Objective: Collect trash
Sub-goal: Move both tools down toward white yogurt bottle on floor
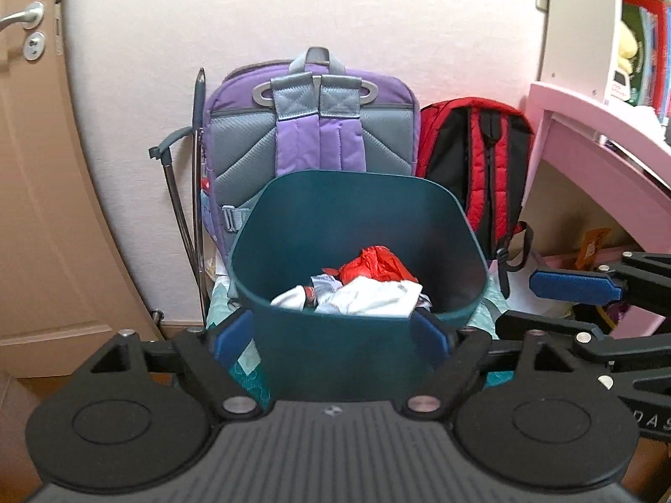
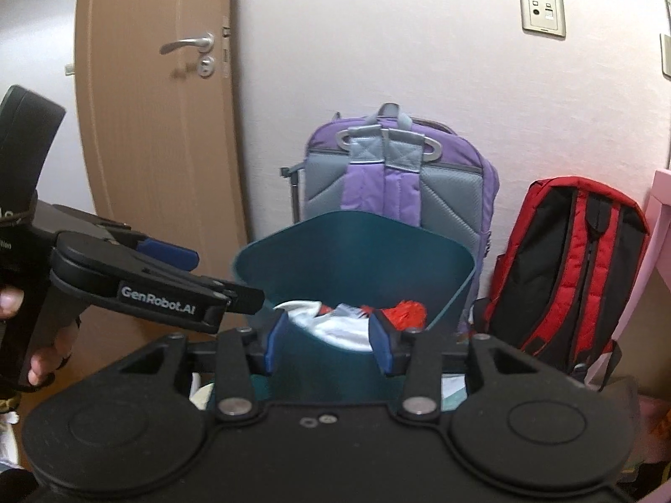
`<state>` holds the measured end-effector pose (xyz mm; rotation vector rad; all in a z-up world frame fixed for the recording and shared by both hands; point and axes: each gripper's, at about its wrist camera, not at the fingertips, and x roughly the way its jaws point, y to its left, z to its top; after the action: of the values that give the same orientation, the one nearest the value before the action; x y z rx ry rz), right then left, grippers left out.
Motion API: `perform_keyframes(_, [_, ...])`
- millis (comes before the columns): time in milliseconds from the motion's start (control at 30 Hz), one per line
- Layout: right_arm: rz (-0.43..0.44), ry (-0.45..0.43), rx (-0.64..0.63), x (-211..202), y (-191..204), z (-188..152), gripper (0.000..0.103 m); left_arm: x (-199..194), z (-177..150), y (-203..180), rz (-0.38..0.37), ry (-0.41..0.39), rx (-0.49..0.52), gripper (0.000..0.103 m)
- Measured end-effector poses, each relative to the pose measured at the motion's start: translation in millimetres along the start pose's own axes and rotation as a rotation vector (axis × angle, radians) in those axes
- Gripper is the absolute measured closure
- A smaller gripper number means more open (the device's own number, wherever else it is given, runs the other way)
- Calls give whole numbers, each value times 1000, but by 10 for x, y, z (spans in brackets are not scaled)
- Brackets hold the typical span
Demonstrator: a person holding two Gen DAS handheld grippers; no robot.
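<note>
Left gripper [image 1: 333, 341] stands with its blue pads [image 1: 228, 341] spread wide and empty, the teal waste bin [image 1: 335, 356] framed between them but not pressed. Right gripper [image 2: 329, 341] is likewise parted, nothing held, its pads apart in front of the bin's near wall. The bin lies straight ahead and below both, mouth upward, with crumpled red wrapper [image 1: 375, 262] and white paper [image 1: 373, 297] inside. Both point downward at it side by side, neither plainly nearer. Behind stand a purple backpack [image 1: 310, 125] and a red backpack [image 1: 474, 155]
</note>
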<state>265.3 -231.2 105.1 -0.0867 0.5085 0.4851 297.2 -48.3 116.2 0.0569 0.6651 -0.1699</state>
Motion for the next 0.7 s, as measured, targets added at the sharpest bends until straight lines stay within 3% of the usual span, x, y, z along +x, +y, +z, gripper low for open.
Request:
perform_keyframes(367, [112, 89, 39, -79, 355, -532, 52, -325, -881, 193, -54, 52, -33, 17])
perform_keyframes(467, [144, 140, 62, 41, 439, -785, 51, -209, -1221, 316, -60, 88, -88, 9])
perform_keyframes(500, [149, 159, 62, 90, 464, -869, 51, -141, -1359, 368, -39, 100, -117, 0])
perform_keyframes(567, [145, 195, 70, 219, 495, -1055, 51, 15, -1660, 476, 16, 118, -192, 0])
perform_keyframes(700, [123, 323, 133, 679, 486, -1517, 51, 506, -2234, 679, 68, 257, -316, 0])
